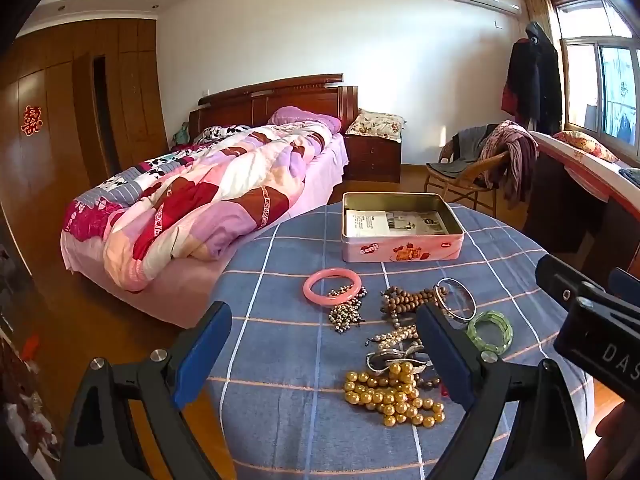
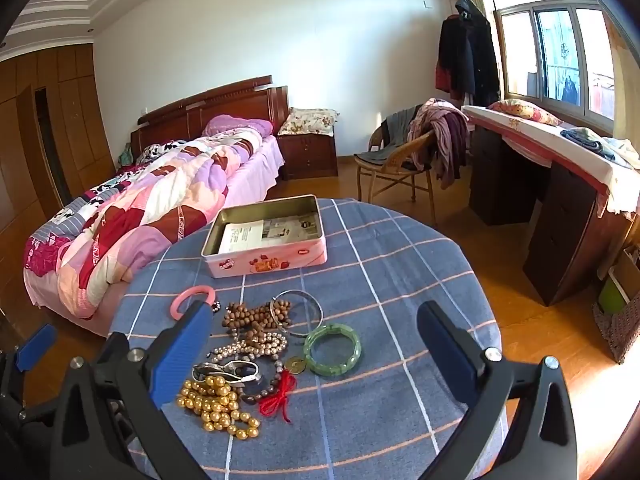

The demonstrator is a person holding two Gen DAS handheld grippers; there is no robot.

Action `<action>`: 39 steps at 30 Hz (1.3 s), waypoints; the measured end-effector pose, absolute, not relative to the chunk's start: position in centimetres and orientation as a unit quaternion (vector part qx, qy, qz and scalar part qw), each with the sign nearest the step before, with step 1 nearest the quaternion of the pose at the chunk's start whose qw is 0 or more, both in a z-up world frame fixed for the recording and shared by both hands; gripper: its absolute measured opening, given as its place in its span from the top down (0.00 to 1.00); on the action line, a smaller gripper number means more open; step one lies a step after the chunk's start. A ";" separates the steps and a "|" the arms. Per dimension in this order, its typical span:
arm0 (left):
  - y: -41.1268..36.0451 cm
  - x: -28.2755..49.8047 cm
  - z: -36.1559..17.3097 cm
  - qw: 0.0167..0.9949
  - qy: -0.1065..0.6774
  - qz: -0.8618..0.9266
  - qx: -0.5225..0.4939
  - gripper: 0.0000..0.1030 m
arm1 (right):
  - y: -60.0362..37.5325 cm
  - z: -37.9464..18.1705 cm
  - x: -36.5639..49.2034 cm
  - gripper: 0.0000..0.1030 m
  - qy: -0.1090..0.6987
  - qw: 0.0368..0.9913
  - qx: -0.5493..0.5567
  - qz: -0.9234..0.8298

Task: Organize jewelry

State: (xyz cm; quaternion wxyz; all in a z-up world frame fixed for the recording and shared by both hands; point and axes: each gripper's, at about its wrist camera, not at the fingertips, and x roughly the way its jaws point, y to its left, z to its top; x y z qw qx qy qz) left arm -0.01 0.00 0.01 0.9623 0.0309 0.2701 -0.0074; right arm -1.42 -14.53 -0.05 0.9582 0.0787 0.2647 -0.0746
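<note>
**Both claws released, nothing picked yet**

Left gripper (image 1: pixel 324 328) is spread wide and empty, hung above the near edge of the table (image 1: pixel 500 248). Right gripper (image 2: pixel 316 332) is likewise released, nothing between its pads.

Outward from the left claw: gold bead strand (image 1: pixel 394 398) lies just below the gap at 6 o'clock. A silver clasp piece (image 1: pixel 394 358) and pale pearl string (image 1: pixel 394 336) are tangled just above it. Wooden bead string (image 1: pixel 408 300) sits at 1 o'clock, touching the silver bangle (image 1: pixel 460 300). Pink bangle (image 1: pixel 332 285) is seen at 12 o'clock, with a small metallic bead cluster (image 1: pixel 346 312) against it. Green bangle (image 2: pixel 333 349) lies just right of the heap, apart from it. Red cord (image 2: pixel 276 398) and a brass coin (image 2: pixel 295 365) are seen in the right wrist view.

The open tin (image 1: pixel 402 226) stands far side, 12 o'clock, papers inside, no jewelry in it yet.

Risks, as judged:
- Strands are interlaced; one lifted would likely drag neighbours off the cloth.
- Beads are round and slick; slip from flat pads is likely.
- Bangles lie flat; rim pinch could be missed and the piece skidded.
- The claws sit close together; a clash is possible over the heap.
</note>
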 end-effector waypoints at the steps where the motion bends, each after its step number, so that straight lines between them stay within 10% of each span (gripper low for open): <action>1: 0.0 -0.1 0.0 0.963 0.269 -0.007 0.032 0.10 | -14.6 0.0 -1.5 0.00 0.265 0.958 0.079 -0.074; 39: -0.2 -0.3 0.7 0.963 0.266 -0.014 0.031 0.10 | -14.5 -0.3 -1.5 0.00 0.268 0.957 0.075 -0.079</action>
